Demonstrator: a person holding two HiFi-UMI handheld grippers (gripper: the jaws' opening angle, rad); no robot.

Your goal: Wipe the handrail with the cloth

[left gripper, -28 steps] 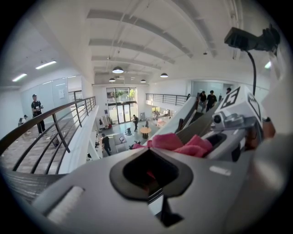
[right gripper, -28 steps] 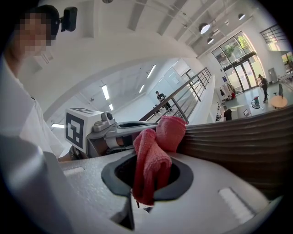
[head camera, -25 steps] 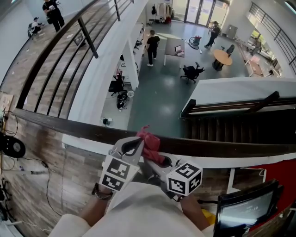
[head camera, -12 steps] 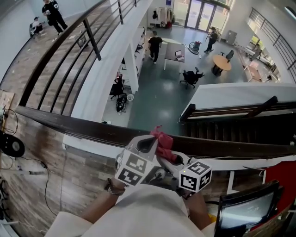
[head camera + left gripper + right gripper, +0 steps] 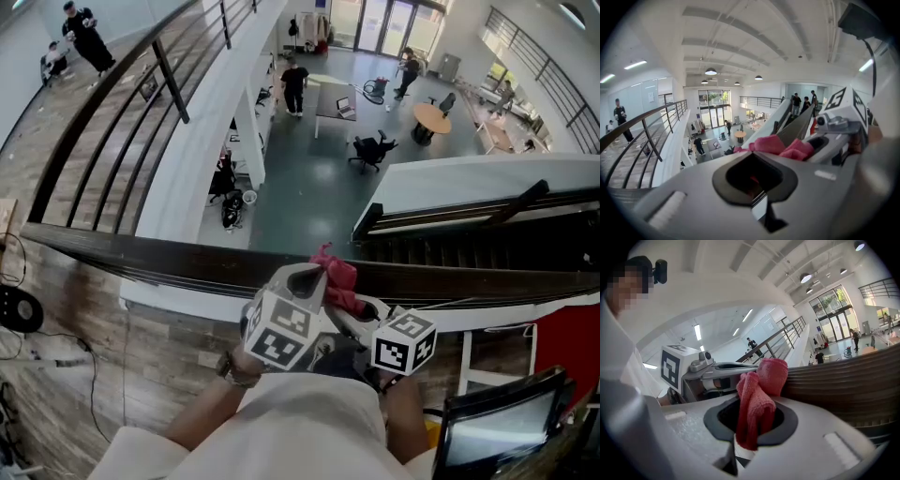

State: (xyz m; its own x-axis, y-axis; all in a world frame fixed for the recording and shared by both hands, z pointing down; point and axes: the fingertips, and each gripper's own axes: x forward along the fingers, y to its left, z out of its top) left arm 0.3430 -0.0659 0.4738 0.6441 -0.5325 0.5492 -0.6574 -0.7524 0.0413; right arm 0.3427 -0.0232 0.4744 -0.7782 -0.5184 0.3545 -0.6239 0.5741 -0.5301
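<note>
The cloth (image 5: 759, 394) is judged light, soft and limp. It will fold and bunch under any pressure, and it should drag on the wood without sliding freely. A hold on a gathered fold in its middle suits it best, leaving a pad of fabric free to press on the handrail (image 5: 141, 255).

It is a pink-red, nubby cloth, crumpled into 2 upright lobes. It sits on the near top edge of the dark, ribbed wooden rail, roughly midway along the stretch in view.

The right gripper (image 5: 354, 307) has its fingers closed on a bunched fold of it. The left gripper (image 5: 302, 278), just beside, also has its fingers together. A sliver of red shows in the opening between them, so it seems to nip an edge of the same cloth.
</note>
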